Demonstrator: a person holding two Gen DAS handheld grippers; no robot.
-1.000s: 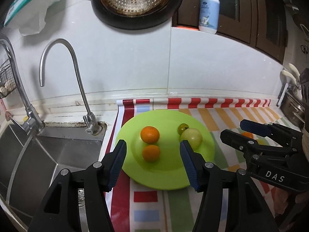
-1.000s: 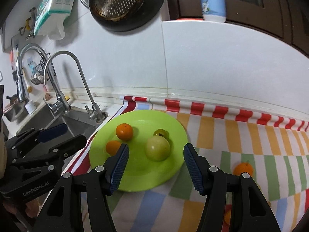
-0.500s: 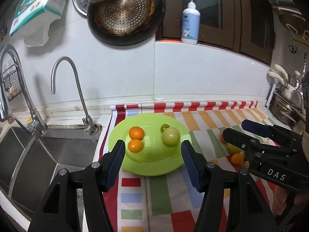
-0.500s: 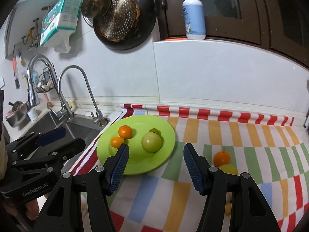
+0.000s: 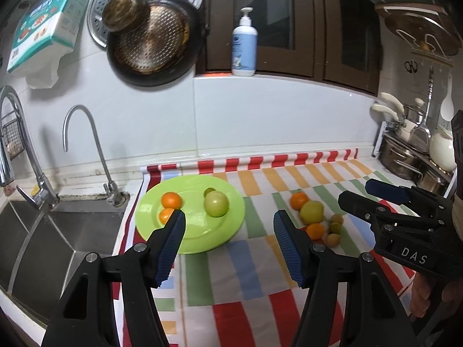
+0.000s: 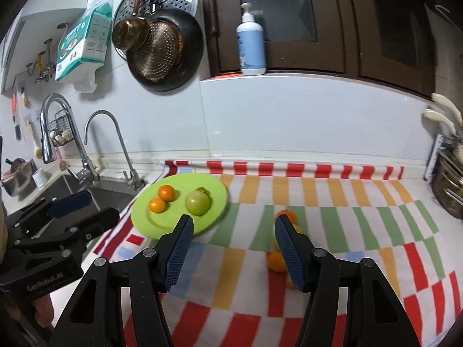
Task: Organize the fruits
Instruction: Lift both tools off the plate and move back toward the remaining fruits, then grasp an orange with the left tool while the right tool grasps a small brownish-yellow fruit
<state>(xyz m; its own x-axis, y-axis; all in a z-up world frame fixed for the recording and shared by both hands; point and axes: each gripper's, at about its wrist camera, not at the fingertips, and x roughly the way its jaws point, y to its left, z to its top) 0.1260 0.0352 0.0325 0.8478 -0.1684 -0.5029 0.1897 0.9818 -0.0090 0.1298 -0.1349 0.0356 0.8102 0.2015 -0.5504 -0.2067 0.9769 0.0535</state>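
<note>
Left wrist view: left gripper [image 5: 228,222] is empty, its jaws opening with only cloth and plate rim behind the gap. A second ago this camera sat close over the green plate [image 5: 234,219]; now it has pulled back and up, so the whole striped cloth [image 5: 260,260] is in frame. The plate holds two oranges [image 5: 170,199], a green apple [image 5: 216,204] and a small dark-green fruit [image 5: 209,191] touching the apple's far side. A loose cluster is newly visible on the cloth right of the plate: an orange [image 5: 299,200], a yellow-green fruit [image 5: 311,211], another orange [image 5: 315,230] and three small fruits [image 5: 335,227]. The right gripper [image 5: 373,195] enters from the right edge.

Right wrist view: the right gripper's jaws are parted and empty, their gap unchanged over the last second. It too has backed away from the plate. The loose cluster [image 6: 276,261] lies partly hidden behind the right-hand finger [image 6: 289,251].

Judgement: four fruits are placed and the rest remain on the cloth, so the retreat probably precedes a reach toward that cluster.
</note>
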